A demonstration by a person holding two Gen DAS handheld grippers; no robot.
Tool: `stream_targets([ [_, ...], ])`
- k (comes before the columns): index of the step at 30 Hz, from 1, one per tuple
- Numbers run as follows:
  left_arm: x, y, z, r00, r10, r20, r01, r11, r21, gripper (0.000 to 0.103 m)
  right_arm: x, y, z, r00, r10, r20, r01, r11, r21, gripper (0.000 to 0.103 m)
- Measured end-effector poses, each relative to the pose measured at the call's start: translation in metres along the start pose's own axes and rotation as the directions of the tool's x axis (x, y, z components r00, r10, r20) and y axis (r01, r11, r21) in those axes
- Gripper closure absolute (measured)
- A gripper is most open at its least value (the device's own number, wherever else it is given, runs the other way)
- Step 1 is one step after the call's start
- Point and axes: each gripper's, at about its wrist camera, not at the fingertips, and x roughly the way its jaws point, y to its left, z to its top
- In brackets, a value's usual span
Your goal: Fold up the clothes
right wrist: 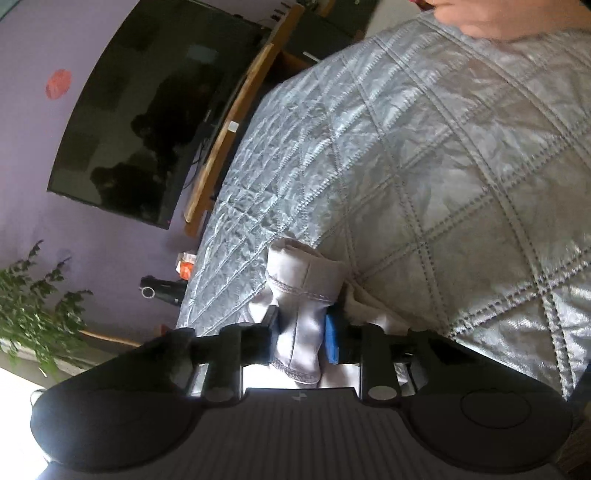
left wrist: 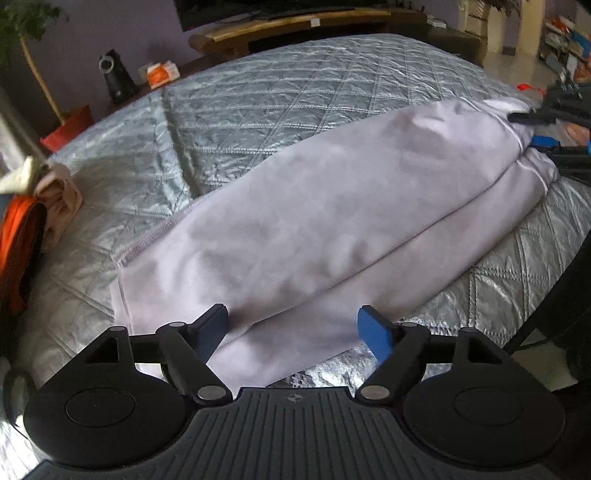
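A pale lilac garment [left wrist: 295,221], folded lengthwise, lies across the grey quilted bed [left wrist: 258,96]. My left gripper [left wrist: 295,328] is open, its blue pads on either side of the garment's near end, just above it. My right gripper [right wrist: 302,336] is shut on the garment's far stitched hem [right wrist: 299,295]. It also shows in the left wrist view [left wrist: 532,129] at the right edge, pinching that end. The right wrist view is rolled sideways.
A pile of orange and beige clothes [left wrist: 33,221] sits at the bed's left edge. Behind the bed are a wooden TV bench [left wrist: 295,26], a television [right wrist: 147,122], a black speaker [left wrist: 116,75] and a plant [right wrist: 33,314]. A hand [right wrist: 498,18] rests on the quilt.
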Motion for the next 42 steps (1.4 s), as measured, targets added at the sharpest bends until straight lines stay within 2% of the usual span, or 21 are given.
stream_targets([
  [3, 0.001, 0.003, 0.001, 1.0, 0.009, -0.003, -0.009, 1.0, -0.02, 0.02, -0.003, 0.004, -0.001, 1.0, 0.0, 0.013, 0.0, 1.0, -0.023, 0.085],
  [6, -0.001, 0.002, 0.002, 1.0, 0.025, 0.011, -0.025, 1.0, -0.007, 0.027, -0.003, 0.007, -0.001, 1.0, 0.005, 0.017, -0.005, 0.999, -0.032, 0.085],
  [11, -0.004, -0.006, 0.002, 0.999, 0.027, 0.032, -0.029, 0.998, 0.06, 0.048, -0.002, 0.012, -0.002, 1.0, 0.013, 0.021, -0.012, 0.999, -0.047, 0.085],
  [16, -0.003, -0.014, 0.004, 0.998, 0.04, 0.048, -0.047, 0.988, 0.145, 0.063, 0.0, 0.017, -0.002, 0.999, 0.02, 0.025, -0.018, 0.998, -0.062, 0.085],
  [20, 0.0, -0.018, 0.007, 0.998, 0.044, 0.046, -0.053, 0.97, 0.236, 0.061, 0.001, 0.02, -0.002, 0.999, 0.027, 0.026, -0.026, 0.997, -0.067, 0.085],
  [25, 0.003, -0.029, 0.008, 0.995, 0.067, 0.068, -0.087, 0.924, 0.373, 0.059, 0.002, 0.024, -0.003, 0.999, 0.032, 0.029, -0.029, 0.995, -0.096, 0.085],
  [27, 0.004, -0.032, 0.008, 0.995, 0.066, 0.072, -0.089, 0.908, 0.409, 0.066, 0.002, 0.024, -0.002, 0.999, 0.035, 0.029, -0.032, 0.995, -0.093, 0.085],
  [28, 0.005, -0.033, 0.007, 0.996, 0.057, 0.069, -0.081, 0.905, 0.418, 0.074, 0.003, 0.024, -0.002, 0.999, 0.034, 0.029, -0.031, 0.996, -0.089, 0.085],
  [29, 0.006, -0.034, 0.007, 0.997, 0.052, 0.065, -0.075, 0.903, 0.423, 0.09, 0.002, 0.023, -0.002, 0.999, 0.034, 0.03, -0.032, 0.996, -0.083, 0.085],
  [31, 0.009, -0.035, 0.007, 0.997, 0.05, 0.062, -0.071, 0.902, 0.425, 0.101, 0.002, 0.021, -0.002, 0.999, 0.038, 0.029, -0.035, 0.997, -0.075, 0.085],
  [36, 0.008, -0.031, 0.007, 0.997, 0.038, 0.066, -0.061, 0.916, 0.396, 0.103, 0.001, 0.022, -0.002, 0.999, 0.044, 0.027, -0.042, 0.996, -0.077, 0.085],
  [42, -0.003, -0.026, 0.009, 0.993, 0.042, 0.111, -0.08, 0.93, 0.359, 0.103, -0.002, 0.025, -0.003, 0.998, 0.057, 0.033, -0.054, 0.994, -0.092, 0.094],
])
